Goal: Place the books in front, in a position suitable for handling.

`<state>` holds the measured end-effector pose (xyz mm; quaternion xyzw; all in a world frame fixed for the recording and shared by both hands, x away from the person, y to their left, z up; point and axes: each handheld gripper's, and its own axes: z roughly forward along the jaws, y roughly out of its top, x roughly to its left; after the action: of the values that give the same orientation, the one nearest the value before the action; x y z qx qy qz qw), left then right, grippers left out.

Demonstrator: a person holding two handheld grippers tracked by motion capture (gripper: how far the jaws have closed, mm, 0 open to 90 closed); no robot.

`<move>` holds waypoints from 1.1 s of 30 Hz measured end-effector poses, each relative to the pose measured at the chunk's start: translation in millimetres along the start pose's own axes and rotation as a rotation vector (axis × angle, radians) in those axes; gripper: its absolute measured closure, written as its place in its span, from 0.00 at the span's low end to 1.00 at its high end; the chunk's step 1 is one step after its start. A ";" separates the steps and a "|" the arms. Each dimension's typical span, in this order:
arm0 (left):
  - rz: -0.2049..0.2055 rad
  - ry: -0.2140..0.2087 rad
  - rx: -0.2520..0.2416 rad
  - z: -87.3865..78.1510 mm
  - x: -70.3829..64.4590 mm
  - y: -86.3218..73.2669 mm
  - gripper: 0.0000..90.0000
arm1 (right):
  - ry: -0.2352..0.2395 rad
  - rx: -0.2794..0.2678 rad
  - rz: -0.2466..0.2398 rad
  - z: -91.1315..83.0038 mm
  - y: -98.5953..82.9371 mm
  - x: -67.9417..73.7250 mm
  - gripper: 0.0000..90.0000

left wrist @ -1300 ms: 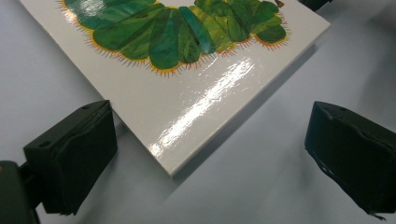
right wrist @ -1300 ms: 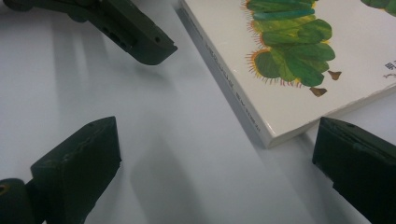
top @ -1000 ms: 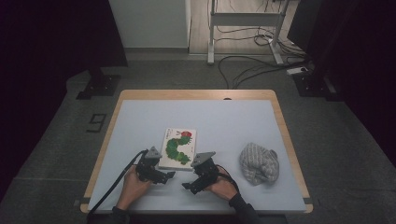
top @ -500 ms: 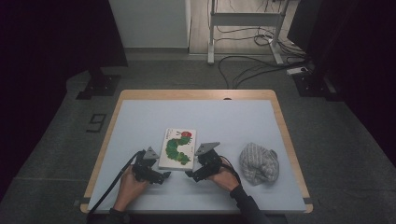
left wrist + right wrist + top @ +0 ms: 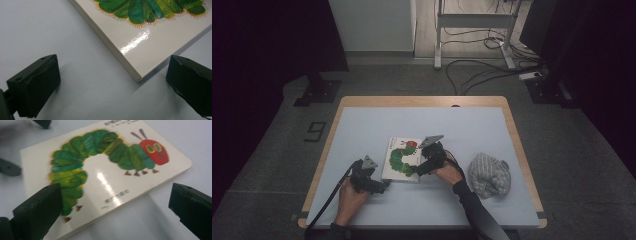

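I have the book [image 5: 402, 159] lying flat and closed near the middle of the table [image 5: 362, 125], cover up, just below center in the high view. My left hand-held gripper [image 5: 382, 186] sits at the book's lower left corner, jaws wide apart and empty; in the left gripper view that corner [image 5: 137, 78] points down between the 2 jaws, touching neither. My right hand-held gripper [image 5: 418, 167] hangs at the book's right edge, also spread and holding nothing; in the right gripper view the cover runs across the upper center of the frame with the caterpillar's red head [image 5: 154, 151] at upper right.

I judge the step is to take hold of the book from both sides. To do it well, I should bring the left jaws lower so one slides flat along the table under the corner and the other comes over the glossy cover, then close slowly. The cover looks slick, so a shallow bite could slip; I want the jaws well past the edge. The right should straddle the long edge squarely, not at a slant. The grey cloth [image 5: 489, 174] at lower right lies well clear.
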<state>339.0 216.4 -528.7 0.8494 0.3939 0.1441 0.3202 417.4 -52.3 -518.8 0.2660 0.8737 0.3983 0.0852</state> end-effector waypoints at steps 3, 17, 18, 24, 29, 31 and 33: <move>-0.001 0.000 0.000 0.2 0.0 -0.1 0.00 | -0.005 0.003 -0.001 5.6 3.3 -8.0 0.00; 0.008 0.001 -0.001 0.2 -0.5 -0.5 0.00 | 0.013 0.004 0.008 31.6 20.8 -34.1 0.00; 0.008 0.002 -0.001 0.2 -0.5 -0.5 0.00 | 0.007 0.004 0.011 33.4 22.2 -35.6 0.00; 0.007 0.001 -0.002 0.3 -0.6 -0.5 0.00 | 0.043 0.005 0.033 44.2 29.4 -44.4 0.00; 0.008 0.002 -0.001 0.2 -0.4 -0.5 0.00 | 0.063 0.004 0.056 48.6 30.7 -46.1 0.00; 0.004 0.001 -0.001 0.2 -0.3 -0.5 0.00 | 0.063 0.006 0.054 45.9 28.8 -46.8 0.00; 0.002 0.002 -0.001 0.2 -0.2 -0.4 0.00 | 0.061 0.008 0.055 44.9 28.3 -46.8 0.00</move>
<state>338.8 216.4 -529.1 0.8495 0.3935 0.1454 0.3200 484.4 -32.7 -530.8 0.2780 0.8697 0.4051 0.0463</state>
